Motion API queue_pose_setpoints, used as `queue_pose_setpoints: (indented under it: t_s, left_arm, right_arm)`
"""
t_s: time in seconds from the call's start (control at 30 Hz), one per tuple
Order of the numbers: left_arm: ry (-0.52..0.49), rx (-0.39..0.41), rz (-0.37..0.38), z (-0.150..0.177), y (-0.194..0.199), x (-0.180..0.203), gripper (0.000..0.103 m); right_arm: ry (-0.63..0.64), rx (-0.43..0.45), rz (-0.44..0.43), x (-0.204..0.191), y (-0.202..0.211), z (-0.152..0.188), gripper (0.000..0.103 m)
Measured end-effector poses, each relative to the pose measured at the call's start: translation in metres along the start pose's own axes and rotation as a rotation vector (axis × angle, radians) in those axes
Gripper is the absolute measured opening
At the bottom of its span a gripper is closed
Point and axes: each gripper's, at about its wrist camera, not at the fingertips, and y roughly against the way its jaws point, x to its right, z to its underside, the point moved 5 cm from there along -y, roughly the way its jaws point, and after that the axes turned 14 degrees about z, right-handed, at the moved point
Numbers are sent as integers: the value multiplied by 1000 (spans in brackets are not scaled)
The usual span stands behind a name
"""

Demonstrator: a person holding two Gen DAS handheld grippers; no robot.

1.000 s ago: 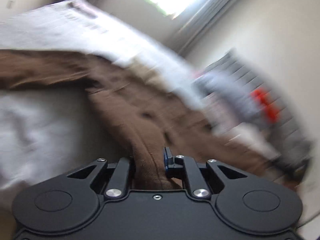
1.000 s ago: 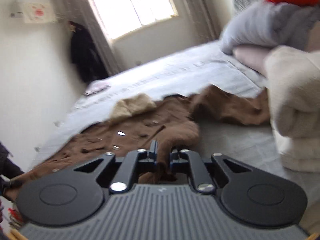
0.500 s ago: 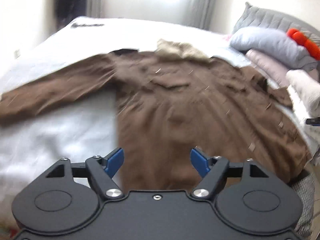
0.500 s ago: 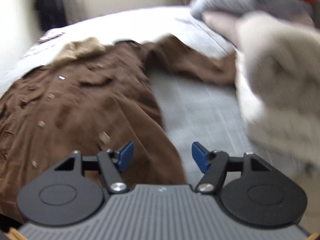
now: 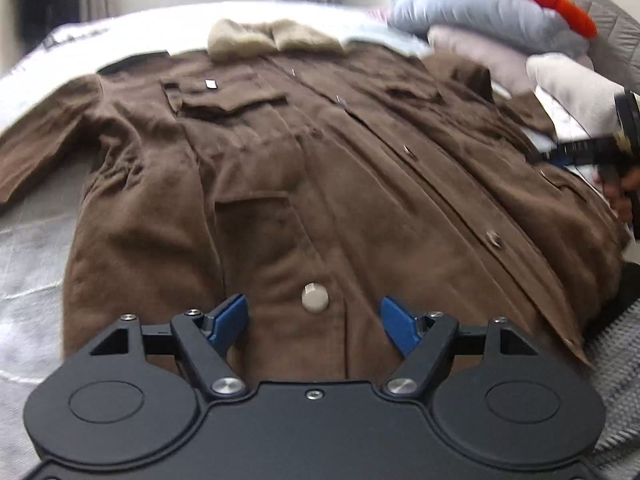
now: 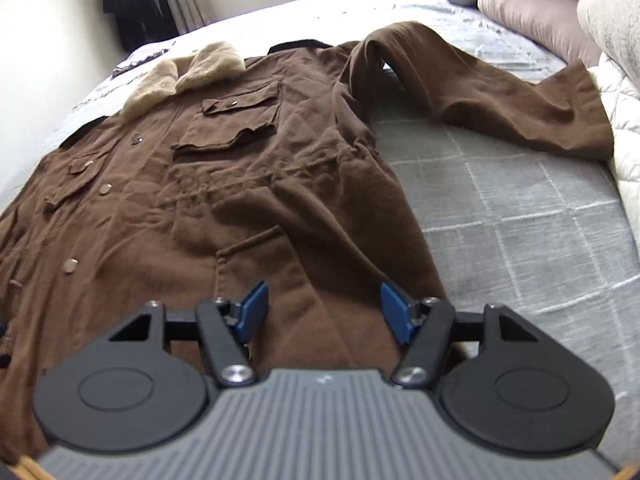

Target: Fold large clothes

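1. I see the brown coat (image 5: 320,152) spread front-up across the grey bed (image 6: 520,208), fleece collar (image 6: 184,72) far from me.
2. My left gripper (image 5: 314,320) gapes wide above its hem.
3. My right gripper (image 6: 324,312) likewise, holding nothing.

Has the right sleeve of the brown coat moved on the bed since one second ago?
Yes. The right sleeve was bunched beside the coat's body; now it stretches out toward the white blanket.

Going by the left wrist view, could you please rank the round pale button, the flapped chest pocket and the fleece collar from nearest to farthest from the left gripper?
From the left gripper, open over the coat's hem:
1. Round pale button, just ahead between the fingers.
2. Flapped chest pocket, farther up, left of the placket.
3. Fleece collar, at the far top of the coat.
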Motion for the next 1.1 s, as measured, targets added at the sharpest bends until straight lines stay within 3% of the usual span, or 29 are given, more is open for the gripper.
queue_pose_setpoints:
  t_s: [0.03,0.1,0.13,0.3,0.43,0.6,0.83,0.87,0.9,1.0,1.03,1.1]
  left_arm:
    - [17,-16,2,-4,4,-1,75]
    - [34,9,-28,-14,13,-3,84]
    - [29,39,-50,-24,18,-4,88]
    - [-35,159,-81,-80,10,-1,101]
    - [-103,153,-104,-119,-21,10,101]
    - [-146,129,-117,-155,-72,13,101]
    - [-200,78,-109,-204,-150,10,101]
    - [-200,72,-69,-214,-162,10,101]
    - [-178,72,-20,-227,-177,11,101]
    - [-107,137,60,-264,-215,13,99]
    - [-101,166,81,-275,-227,17,98]
    - [-97,211,114,-297,-250,26,77]
  right_arm:
    - [-21,6,-2,7,5,-8,69]
    - [-67,66,41,20,12,-33,95]
    - [-84,98,68,26,15,-42,99]
    - [-296,122,292,68,-6,-78,100]
    - [-420,119,442,90,-42,-93,100]
    - [-617,50,478,110,-91,-100,100]
    - [-633,147,679,130,-126,-120,99]
    - [-613,179,698,134,-131,-125,89]
    - [-580,219,712,136,-135,-129,58]
    - [-522,243,610,135,-132,-145,10]
    - [-492,260,605,132,-127,-151,10]
    - [-403,350,596,124,-105,-168,9]
